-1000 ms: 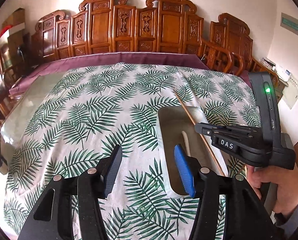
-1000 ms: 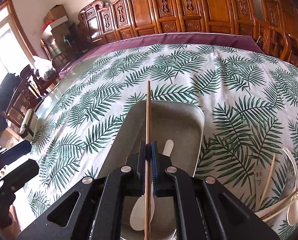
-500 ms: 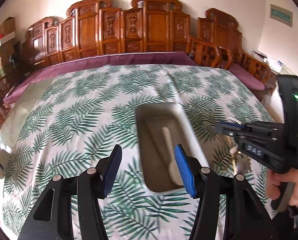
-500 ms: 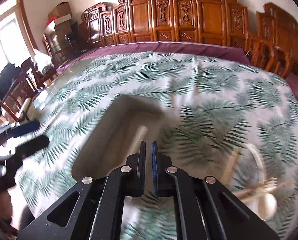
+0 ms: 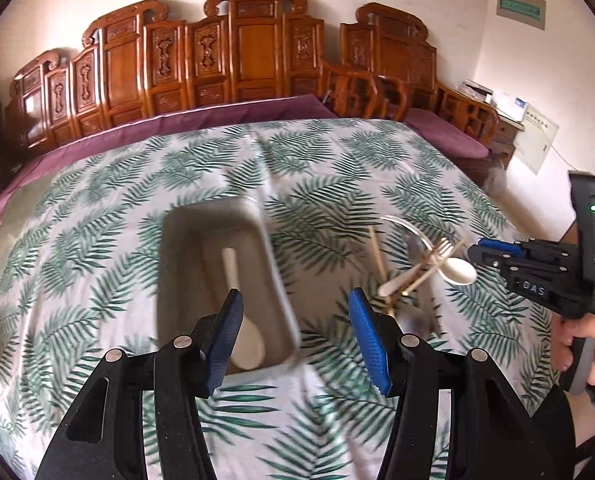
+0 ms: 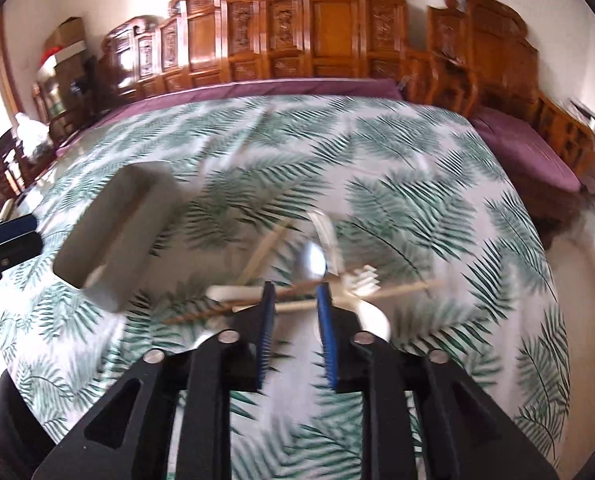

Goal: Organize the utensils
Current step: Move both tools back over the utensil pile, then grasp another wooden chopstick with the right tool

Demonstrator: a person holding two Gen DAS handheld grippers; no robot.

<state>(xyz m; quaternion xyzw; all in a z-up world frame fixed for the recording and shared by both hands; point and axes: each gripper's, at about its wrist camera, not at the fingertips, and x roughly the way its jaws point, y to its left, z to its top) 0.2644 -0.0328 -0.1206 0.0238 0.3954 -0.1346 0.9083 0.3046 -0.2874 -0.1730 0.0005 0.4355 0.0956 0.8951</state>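
1. The loose utensils lie in a crossed pile [image 6: 309, 292] on the leaf-print cloth [image 6: 417, 184]: a metal spoon [image 6: 313, 260], a white fork [image 6: 363, 276], a white spoon [image 5: 459, 271], several chopsticks and something clear that I can't make out through the blur.

2. The tray [image 5: 177, 264] sits apart from the pile, to its left. One white spoon [image 5: 241, 320] lies lengthwise in it; a faint streak beside the spoon could be a chopstick, but I can't say for sure.

3. The right gripper [image 6: 295, 308] hangs over the near side of the pile, pointing down at it. Its jaws are opening, a narrow gap so far, and nothing is between them; the sticks seen past the pads lie on the cloth beneath.

4. The left gripper [image 5: 293, 320] hovers at the tray's near right corner, jaws at a middling width and empty. It holds nothing and touches nothing that I can see.

5. My reading: this is the reach for another piece, with one or two items already stowed and most of the pile still to go.

6. The next move calls for picking one item out of a tangle. A top chopstick or the metal spoon looks easiest. The jaws should straddle a single shaft crosswise, low enough to grip but clear of its neighbours, or two pieces may lift together.
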